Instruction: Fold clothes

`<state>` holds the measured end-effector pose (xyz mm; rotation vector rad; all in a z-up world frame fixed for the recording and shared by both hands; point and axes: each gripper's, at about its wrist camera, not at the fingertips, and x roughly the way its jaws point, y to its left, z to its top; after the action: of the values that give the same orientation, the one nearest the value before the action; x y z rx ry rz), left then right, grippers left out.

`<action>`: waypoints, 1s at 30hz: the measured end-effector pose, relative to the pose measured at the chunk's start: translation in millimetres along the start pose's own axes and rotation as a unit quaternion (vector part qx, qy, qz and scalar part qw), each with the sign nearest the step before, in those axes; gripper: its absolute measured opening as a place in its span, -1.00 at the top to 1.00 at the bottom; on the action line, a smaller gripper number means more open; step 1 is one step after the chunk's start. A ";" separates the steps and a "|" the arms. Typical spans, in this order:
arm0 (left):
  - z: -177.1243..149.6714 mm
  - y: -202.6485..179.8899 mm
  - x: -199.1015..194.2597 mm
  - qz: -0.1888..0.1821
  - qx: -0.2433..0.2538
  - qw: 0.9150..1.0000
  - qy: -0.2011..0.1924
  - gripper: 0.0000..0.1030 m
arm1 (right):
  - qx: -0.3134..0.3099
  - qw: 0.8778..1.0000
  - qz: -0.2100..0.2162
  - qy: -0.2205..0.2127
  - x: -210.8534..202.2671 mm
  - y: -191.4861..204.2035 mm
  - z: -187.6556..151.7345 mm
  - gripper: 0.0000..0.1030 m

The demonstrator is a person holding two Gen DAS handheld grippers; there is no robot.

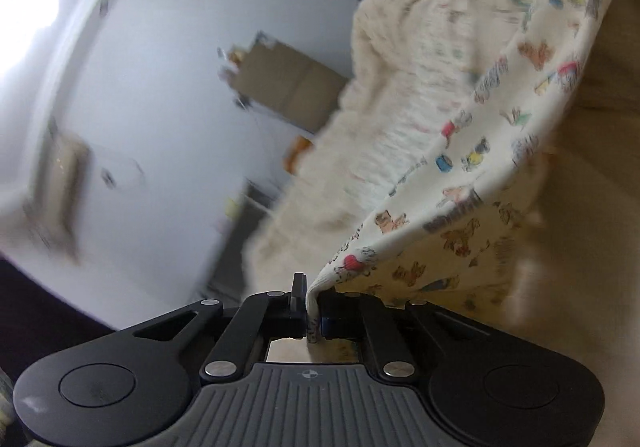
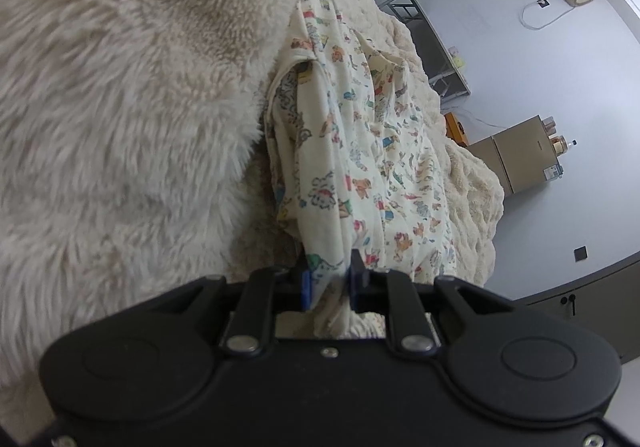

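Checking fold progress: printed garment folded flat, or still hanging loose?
Loose: printed garment hangs pinched in left gripper and right gripper, unfolded.

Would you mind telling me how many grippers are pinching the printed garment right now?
2. The left gripper is shut on an edge of the printed garment, lifted off the fluffy blanket. The right gripper clamps a bunched fold nearer the person.

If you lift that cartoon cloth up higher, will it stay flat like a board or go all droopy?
Probably droopy. The cartoon cloth already sags in a curve from the left gripper, and it bunches into soft folds above the right gripper. It looks thin and light, so it likely swings and crumples. The pinched edges seem secure, not slipping.
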<state>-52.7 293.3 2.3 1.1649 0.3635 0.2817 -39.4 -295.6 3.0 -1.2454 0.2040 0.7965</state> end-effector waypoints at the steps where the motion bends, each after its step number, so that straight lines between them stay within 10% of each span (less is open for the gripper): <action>1: 7.1 10.2 5.7 0.010 0.008 1.000 -0.005 0.91 | -0.001 1.000 0.000 0.000 0.1 0.8 0.2 0.70; 8: 16.8 26.0 -27.3 0.080 0.056 0.994 -0.054 0.92 | -0.003 1.000 -0.001 0.007 0.7 3.4 -3.1 0.70; 13: -51.3 -62.8 -70.3 -0.006 0.121 0.992 -0.041 0.64 | -0.002 1.000 0.007 0.012 4.0 3.5 -5.4 0.70; 17: -122.3 -129.9 -67.0 -0.106 0.101 0.988 0.057 0.58 | -0.007 1.000 0.008 0.016 3.6 1.8 -3.0 0.70; 23: -181.0 -108.1 -57.3 -0.125 0.040 0.975 0.181 0.58 | -0.010 1.000 0.010 0.026 3.8 1.7 1.1 0.69; 27: -162.8 -69.3 -74.5 -0.171 -0.034 0.971 0.166 0.35 | -0.015 0.999 0.009 0.028 5.0 3.9 1.8 0.67; 30: -99.3 -55.5 -90.2 -0.226 -0.072 0.968 0.077 0.06 | -0.013 1.000 0.005 0.024 3.3 4.7 0.0 0.66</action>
<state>-174.7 320.0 -71.8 0.8897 0.7202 -0.0019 -40.0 -293.7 -2.4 -1.2891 0.2396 0.7815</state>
